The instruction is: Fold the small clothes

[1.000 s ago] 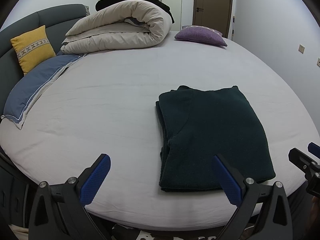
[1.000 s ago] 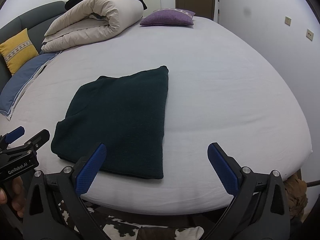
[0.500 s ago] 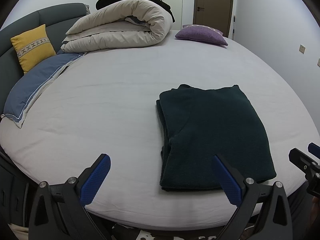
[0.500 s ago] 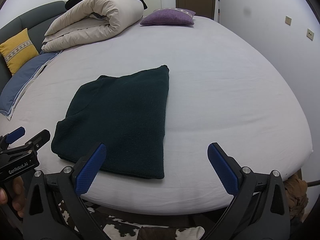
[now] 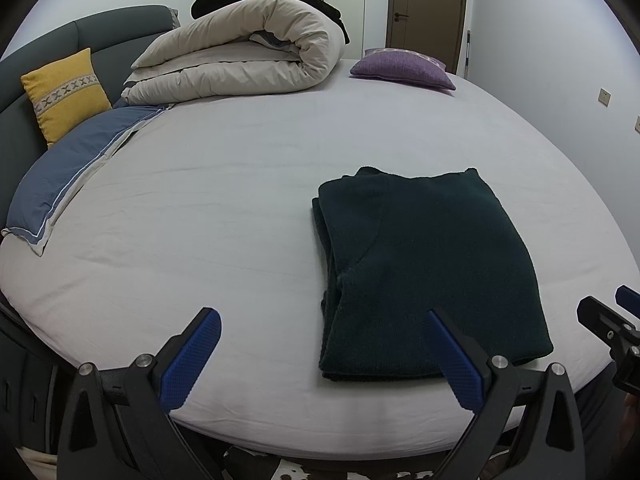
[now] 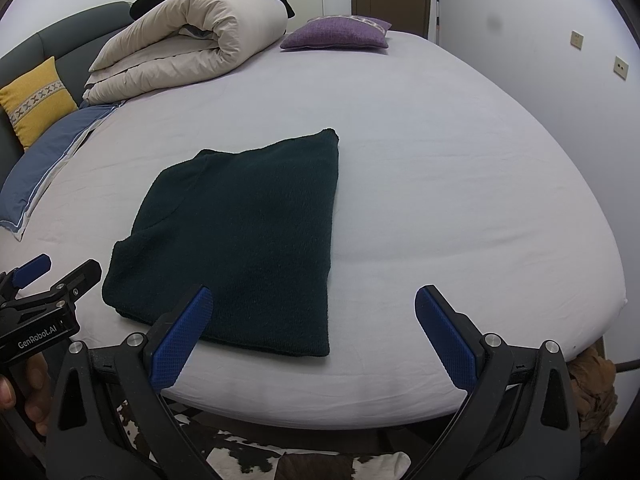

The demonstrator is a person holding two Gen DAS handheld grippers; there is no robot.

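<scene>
A dark green knitted garment (image 5: 432, 264) lies folded into a flat rectangle on the white round bed (image 5: 224, 208), near its front edge. It also shows in the right wrist view (image 6: 244, 232). My left gripper (image 5: 320, 356) is open and empty, held at the bed's front edge just short of the garment's near left corner. My right gripper (image 6: 312, 328) is open and empty, at the front edge by the garment's near right corner. Each gripper shows at the side of the other's view.
A rolled beige duvet (image 5: 240, 60) lies at the back of the bed with a black cloth on top. A purple cushion (image 5: 404, 68), a yellow cushion (image 5: 64, 92) and a blue pillow (image 5: 68, 176) lie around the rim. A wall stands at the right.
Both grippers have risen and drawn back very slightly. The garment has not moved.
</scene>
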